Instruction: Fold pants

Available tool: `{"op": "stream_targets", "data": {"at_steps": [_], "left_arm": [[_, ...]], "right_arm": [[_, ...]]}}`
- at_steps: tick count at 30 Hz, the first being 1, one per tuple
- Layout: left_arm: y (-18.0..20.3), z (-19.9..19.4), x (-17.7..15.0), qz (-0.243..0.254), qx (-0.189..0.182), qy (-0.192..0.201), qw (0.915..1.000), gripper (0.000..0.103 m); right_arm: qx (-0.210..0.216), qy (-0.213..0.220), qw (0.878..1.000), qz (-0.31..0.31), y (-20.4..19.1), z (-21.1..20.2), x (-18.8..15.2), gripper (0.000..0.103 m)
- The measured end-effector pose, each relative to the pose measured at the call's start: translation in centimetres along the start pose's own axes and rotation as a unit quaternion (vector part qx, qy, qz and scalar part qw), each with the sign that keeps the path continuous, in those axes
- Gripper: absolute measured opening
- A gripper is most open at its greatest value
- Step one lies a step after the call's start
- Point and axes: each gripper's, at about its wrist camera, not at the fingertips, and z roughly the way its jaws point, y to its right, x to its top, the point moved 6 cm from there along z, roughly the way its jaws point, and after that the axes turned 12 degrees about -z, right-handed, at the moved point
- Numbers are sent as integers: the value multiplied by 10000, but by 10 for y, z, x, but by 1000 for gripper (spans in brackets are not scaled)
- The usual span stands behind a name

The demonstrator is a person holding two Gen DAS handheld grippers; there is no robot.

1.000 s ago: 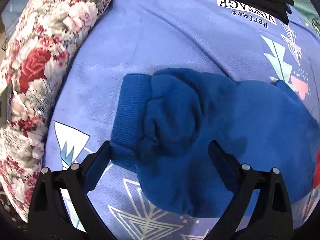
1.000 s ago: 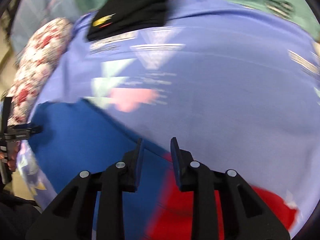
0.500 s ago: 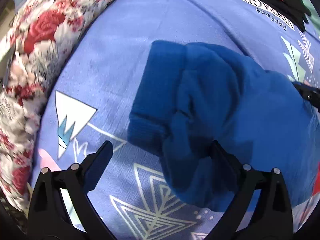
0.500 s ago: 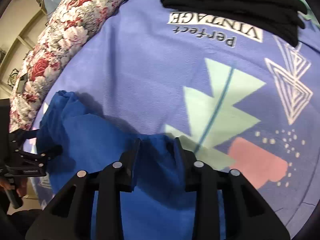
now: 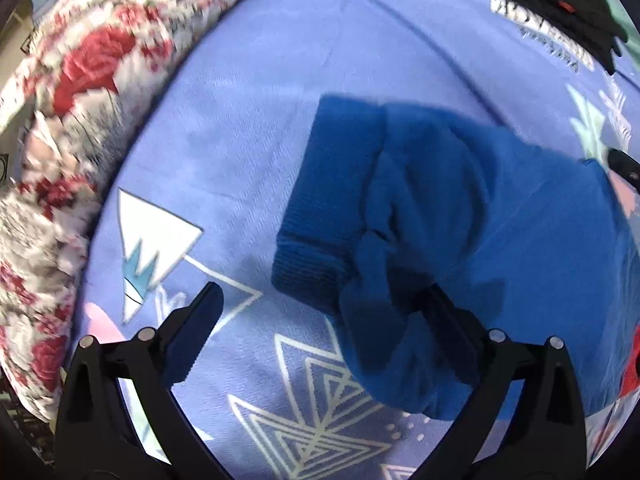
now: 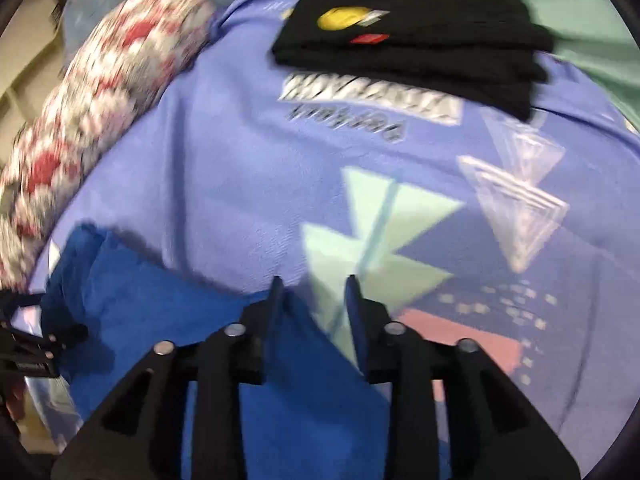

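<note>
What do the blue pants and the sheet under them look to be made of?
The blue pants look like thick fleece or sweatshirt knit: a soft, matte, fuzzy surface, with a ribbed cuff at the end. The sheet looks like thin brushed woven cloth, matte, with a fine diagonal weave showing and flat printed shapes. Fibre type cannot be told.

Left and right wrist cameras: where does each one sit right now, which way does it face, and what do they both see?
Left wrist: sits on the left claw, looks along its wide-open fingers down at the cuffed end of the blue pants on the purple bedsheet; floral quilt at left.
Right wrist: sits on the right claw, faces across the bed toward the black folded clothes; fingers partly apart, pants fabric at its left finger; the picture is blurred.
Shared: pants, bedsheet, quilt, black clothes; each view catches the other claw at its edge.
</note>
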Motion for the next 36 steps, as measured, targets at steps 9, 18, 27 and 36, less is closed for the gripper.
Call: {"op": "stream_targets", "data": {"at_steps": [9, 18, 27, 36], "left_arm": [[12, 0, 27, 119, 82, 351, 9993, 100], [7, 30, 45, -8, 290, 27, 9996, 101], [19, -7, 36, 417, -41, 431, 9982, 101], [2, -16, 15, 226, -49, 370, 9990, 101]], "right_arm": [[657, -549, 9927, 854, 53, -82, -121, 39], [-1432, -615, 9622, 2232, 176, -173, -240, 46], [-506, -861, 9742, 2023, 117, -198, -268, 53], [-732, -145, 9390, 3358, 146, -245, -300, 64]]}}
